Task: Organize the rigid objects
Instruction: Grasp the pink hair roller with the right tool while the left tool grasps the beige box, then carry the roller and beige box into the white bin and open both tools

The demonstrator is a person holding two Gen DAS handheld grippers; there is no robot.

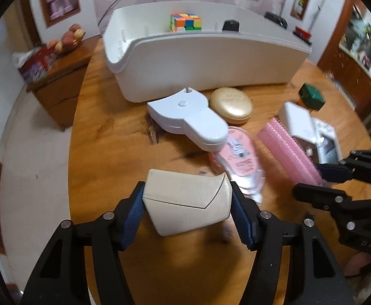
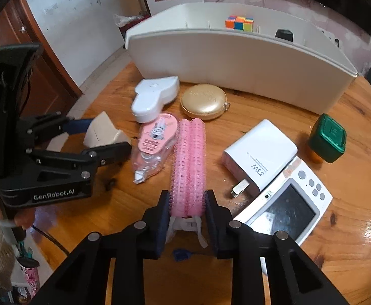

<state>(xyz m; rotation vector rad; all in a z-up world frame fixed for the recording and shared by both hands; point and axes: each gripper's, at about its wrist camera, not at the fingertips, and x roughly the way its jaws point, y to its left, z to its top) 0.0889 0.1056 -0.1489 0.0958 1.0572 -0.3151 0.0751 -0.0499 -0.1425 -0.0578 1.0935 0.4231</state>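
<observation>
My left gripper (image 1: 188,203) is shut on a cream wedge-shaped box (image 1: 188,206), held over the near left of the round wooden table (image 1: 104,137); it also shows in the right wrist view (image 2: 104,132). My right gripper (image 2: 186,203) is shut on the near end of a pink hair-roller pack (image 2: 189,162), which lies on the table; the pack also shows in the left wrist view (image 1: 287,147). A white bin (image 1: 210,63) at the back holds a Rubik's cube (image 1: 185,22) and a black object (image 1: 231,25).
On the table lie a white tape-like device (image 2: 154,96), a gold oval case (image 2: 203,101), a pink blister pack (image 2: 152,139), a white 33W charger (image 2: 259,155), a white screen device (image 2: 287,208) and a green-capped jar (image 2: 326,137). A wooden cabinet (image 1: 58,81) stands left.
</observation>
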